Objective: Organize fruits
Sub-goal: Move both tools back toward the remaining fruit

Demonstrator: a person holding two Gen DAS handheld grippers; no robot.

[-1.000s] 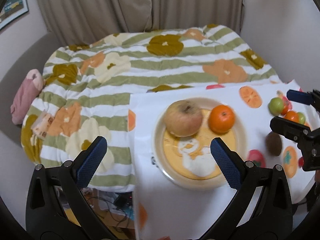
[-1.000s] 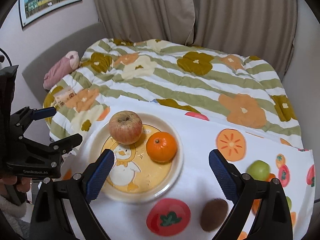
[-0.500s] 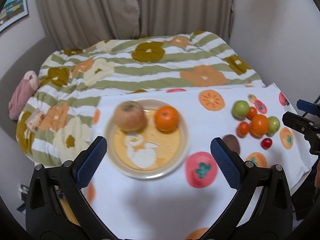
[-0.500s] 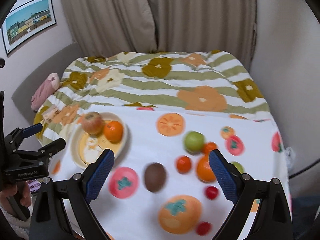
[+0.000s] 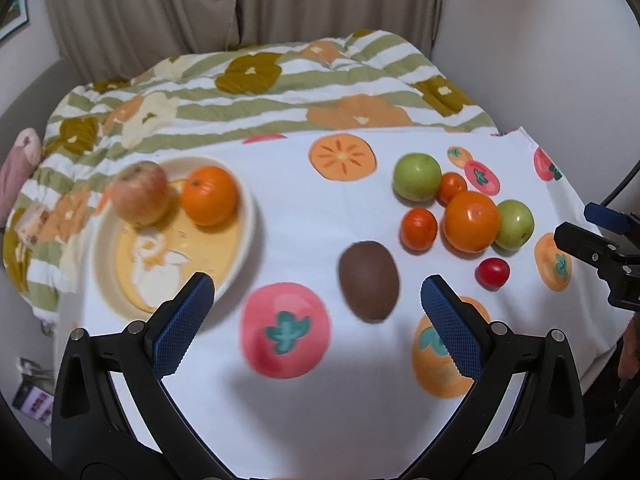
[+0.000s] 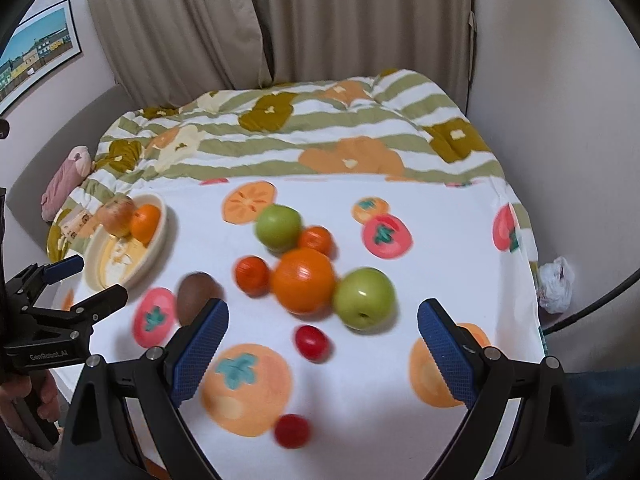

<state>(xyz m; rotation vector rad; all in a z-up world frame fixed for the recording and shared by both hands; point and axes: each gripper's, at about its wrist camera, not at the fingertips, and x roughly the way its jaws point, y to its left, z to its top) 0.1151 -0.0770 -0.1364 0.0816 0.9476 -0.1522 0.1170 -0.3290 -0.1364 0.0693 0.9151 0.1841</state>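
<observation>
A cream plate (image 5: 246, 236) on the left carries a reddish apple (image 5: 141, 194) and an orange (image 5: 209, 195). Loose fruit lies on the fruit-print cloth to the right: a brown kiwi (image 5: 369, 280), a big orange (image 5: 471, 221), two green apples (image 5: 417, 176) (image 5: 514, 224), two small tangerines and a red cherry tomato (image 5: 492, 273). My left gripper (image 5: 316, 312) hovers open above the cloth, its right finger close to the kiwi. My right gripper (image 6: 322, 344) is open and empty over the cluster, with a green apple (image 6: 364, 297) and a cherry tomato (image 6: 312, 342) ahead of it.
The cloth (image 6: 440, 248) covers a small table pushed against a bed with a striped flowered quilt (image 6: 320, 132). Walls stand close on the right, curtains behind. A second cherry tomato (image 6: 292, 431) lies near the cloth's front edge. A white bag (image 6: 556, 284) lies on the floor at right.
Both grippers have swung to the right, away from the plate and over the loose fruit. The plate has slid to the left of both views. Both stay open and empty.
</observation>
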